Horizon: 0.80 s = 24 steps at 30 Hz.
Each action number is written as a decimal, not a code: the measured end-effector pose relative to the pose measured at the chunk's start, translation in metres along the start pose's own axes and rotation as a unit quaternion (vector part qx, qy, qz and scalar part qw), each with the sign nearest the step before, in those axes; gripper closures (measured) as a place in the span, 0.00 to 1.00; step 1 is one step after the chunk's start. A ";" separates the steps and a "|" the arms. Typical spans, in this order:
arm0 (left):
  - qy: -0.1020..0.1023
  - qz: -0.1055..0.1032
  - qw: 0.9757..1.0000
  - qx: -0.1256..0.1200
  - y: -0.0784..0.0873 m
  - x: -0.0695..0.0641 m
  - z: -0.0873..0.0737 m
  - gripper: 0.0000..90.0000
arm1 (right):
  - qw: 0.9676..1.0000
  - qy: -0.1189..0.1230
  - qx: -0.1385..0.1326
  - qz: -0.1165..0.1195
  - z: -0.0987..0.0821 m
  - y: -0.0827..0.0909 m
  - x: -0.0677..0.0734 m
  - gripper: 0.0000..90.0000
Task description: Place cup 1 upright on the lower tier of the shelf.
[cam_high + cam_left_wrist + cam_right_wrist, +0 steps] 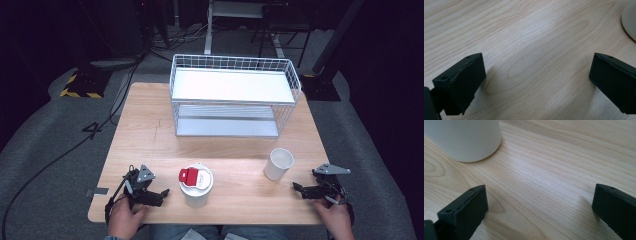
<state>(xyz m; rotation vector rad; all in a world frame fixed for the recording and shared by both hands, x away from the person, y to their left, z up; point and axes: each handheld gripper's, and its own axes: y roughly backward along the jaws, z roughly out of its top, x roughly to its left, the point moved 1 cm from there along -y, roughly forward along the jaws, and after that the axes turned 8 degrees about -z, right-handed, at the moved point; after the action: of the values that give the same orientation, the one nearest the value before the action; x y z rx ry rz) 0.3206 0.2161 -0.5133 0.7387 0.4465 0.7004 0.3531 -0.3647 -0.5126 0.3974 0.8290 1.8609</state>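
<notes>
At the wooden table's point(150, 120) near edge, the left gripper point(159, 192) and right gripper point(300, 189) rest with jaws spread, empty. The white lidded cup with a red tab point(196, 185) stands lower centre, the open white paper cup point(278, 163) lower right, the white wire shelf basket point(235, 95) behind. Work appears unstarted; next, a gripper likely must close in on a cup.

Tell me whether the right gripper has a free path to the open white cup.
Probably yes. The right gripper sits open on the table, pointing left, and the white cup stands upright just ahead and to one side of it. Only bare table lies between them; the lidded cup is farther off.
</notes>
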 end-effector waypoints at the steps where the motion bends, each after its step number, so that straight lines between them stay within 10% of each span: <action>1: 0.000 0.000 1.000 0.000 0.000 0.000 0.000 0.01 | 1.000 0.000 0.000 0.000 0.000 0.000 0.000 0.00; 24: 0.010 0.009 1.000 -0.002 -0.002 0.001 0.002 0.01 | 0.999 0.027 -0.004 0.026 -0.006 0.006 -0.002 0.00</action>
<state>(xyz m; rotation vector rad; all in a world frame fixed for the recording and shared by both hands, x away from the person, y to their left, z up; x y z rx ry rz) 0.3236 0.2147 -0.5133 0.7330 0.4567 0.7254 0.3458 -0.3704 -0.5127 0.3680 0.8554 1.9295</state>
